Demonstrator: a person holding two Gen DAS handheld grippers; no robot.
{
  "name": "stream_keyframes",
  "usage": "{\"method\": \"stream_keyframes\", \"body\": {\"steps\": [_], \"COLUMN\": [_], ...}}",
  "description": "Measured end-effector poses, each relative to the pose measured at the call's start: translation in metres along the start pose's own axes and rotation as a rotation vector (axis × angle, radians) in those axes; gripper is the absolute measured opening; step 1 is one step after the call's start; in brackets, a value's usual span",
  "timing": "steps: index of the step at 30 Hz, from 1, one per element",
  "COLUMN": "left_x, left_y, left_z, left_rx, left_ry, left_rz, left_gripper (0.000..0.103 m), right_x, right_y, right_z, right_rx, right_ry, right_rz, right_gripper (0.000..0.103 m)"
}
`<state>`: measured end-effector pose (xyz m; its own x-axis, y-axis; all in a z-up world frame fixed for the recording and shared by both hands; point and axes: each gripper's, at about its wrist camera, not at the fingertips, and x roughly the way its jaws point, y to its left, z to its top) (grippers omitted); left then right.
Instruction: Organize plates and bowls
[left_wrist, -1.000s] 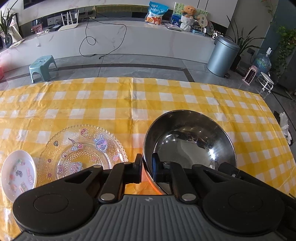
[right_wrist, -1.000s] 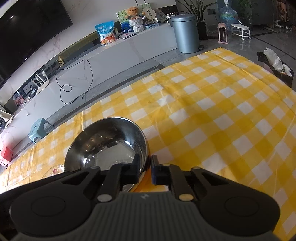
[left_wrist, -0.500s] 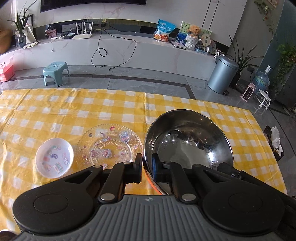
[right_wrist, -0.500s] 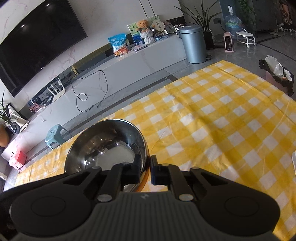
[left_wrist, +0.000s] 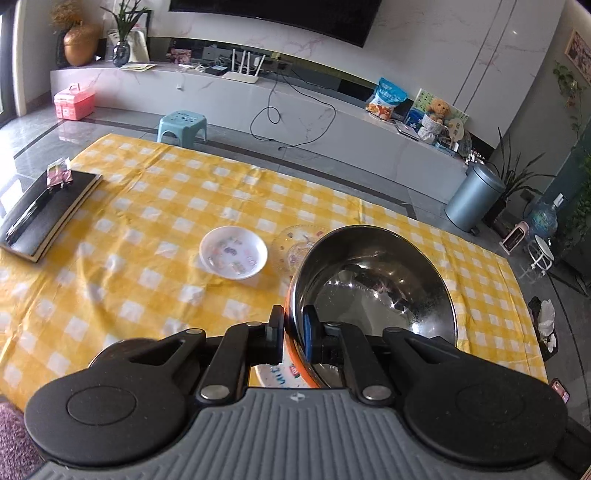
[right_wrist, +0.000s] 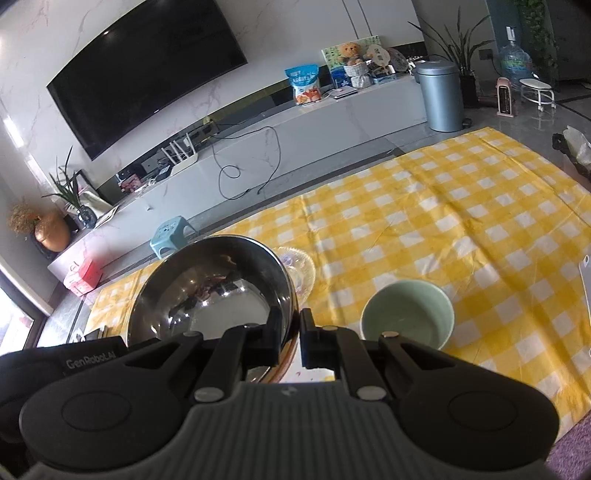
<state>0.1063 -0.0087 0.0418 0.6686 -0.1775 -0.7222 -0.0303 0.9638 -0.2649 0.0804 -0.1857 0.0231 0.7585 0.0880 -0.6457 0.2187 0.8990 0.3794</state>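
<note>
I have the stainless steel bowl (left_wrist: 373, 284) lifted off the surface (left_wrist: 147, 258), carried between both hands. My left hand-held gripper (left_wrist: 293, 332) is clamped on the bowl's rim at its near left edge, one finger outside the wall and one inside; my right hand-held gripper (right_wrist: 288, 332) is clamped the same way on the rim at the near right edge. The bowl tilts a little and hangs above the yellow checked cloth, clear of everything below it as far as I can see.

By my judgement the sorting is only at an early stage. Nothing is stacked yet. In the left wrist view the small white plate (left_wrist: 233, 252) lies alone at about 10 o'clock from the bowl, and the clear glass plate (left_wrist: 295, 242) sits just beside it, half hidden behind the bowl's rim at 11 o'clock. In the right wrist view the pale green bowl (right_wrist: 408, 314) stands on its own at 3 o'clock from the steel bowl, near my right fingers. Below the steel bowl I glimpse a piece of a white printed dish (left_wrist: 277, 376), but too little shows to tell what it is.

What is left, as I read it: set the steel bowl down in its place, gather the two plates into one pile, and nest or group the green bowl with the other bowls. A black book (left_wrist: 48, 210) at the far left, around 9 o'clock, has no part in this.
</note>
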Motion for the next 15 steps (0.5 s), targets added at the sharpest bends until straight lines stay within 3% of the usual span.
{"method": "stream_keyframes", "body": {"steps": [7, 15], "left_x": [-0.039, -0.057], "left_y": [0.05, 0.103], "left_z": [-0.021, -0.035], "left_rx": [-0.086, -0.183], "left_ry": [-0.032, -0.033], "left_rz": [0.007, 0.026], "left_gripper": [0.011, 0.012], "right_x": [-0.027, -0.03], "right_y": [0.035, 0.071], "right_z": [-0.036, -0.058], "right_rx": [-0.076, -0.139], "right_ry": [0.014, 0.068], "right_rz": [0.061, 0.118], "right_gripper": [0.007, 0.007]}}
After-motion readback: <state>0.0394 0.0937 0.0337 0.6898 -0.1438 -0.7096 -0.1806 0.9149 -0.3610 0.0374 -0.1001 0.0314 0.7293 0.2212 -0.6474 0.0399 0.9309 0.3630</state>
